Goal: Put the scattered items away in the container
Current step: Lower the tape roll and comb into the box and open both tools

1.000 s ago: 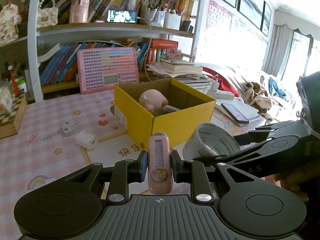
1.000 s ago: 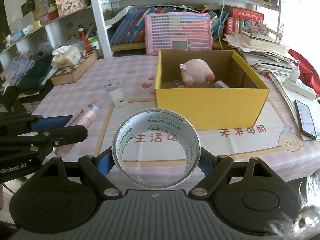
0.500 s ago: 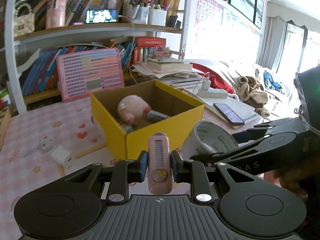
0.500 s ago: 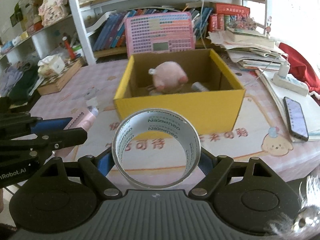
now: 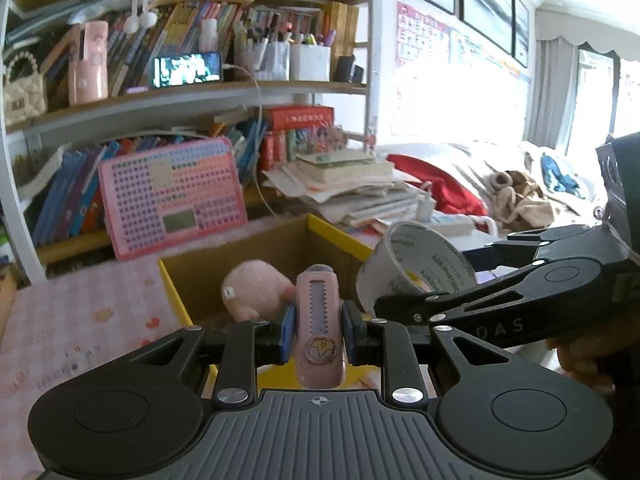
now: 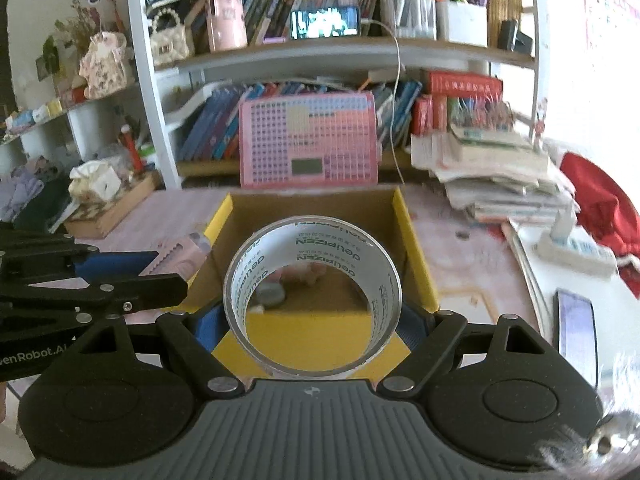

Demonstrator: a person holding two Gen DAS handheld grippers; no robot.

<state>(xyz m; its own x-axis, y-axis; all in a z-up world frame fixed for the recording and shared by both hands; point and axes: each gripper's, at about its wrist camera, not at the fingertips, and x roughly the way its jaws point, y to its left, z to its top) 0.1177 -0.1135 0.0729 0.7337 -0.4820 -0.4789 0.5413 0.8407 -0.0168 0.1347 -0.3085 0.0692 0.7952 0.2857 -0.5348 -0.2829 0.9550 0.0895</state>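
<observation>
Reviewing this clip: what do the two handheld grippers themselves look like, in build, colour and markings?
Both match: the left gripper and right gripper have a grey ribbed base plate with a small crosshair mark, black linkage arms with silver pivot screws and round black end caps, and blue finger pads. White lettering runs along their sides, only partly readable. No cables or sleeves are visible.

On the pink table (image 6: 168,216), a yellow box (image 6: 416,256) stands; behind it leans a pink board (image 6: 308,140).

"delipizen" inside tape roll (image 6: 312,296); "enRobot.A" on left claw (image 6: 132,276) arm.
</observation>
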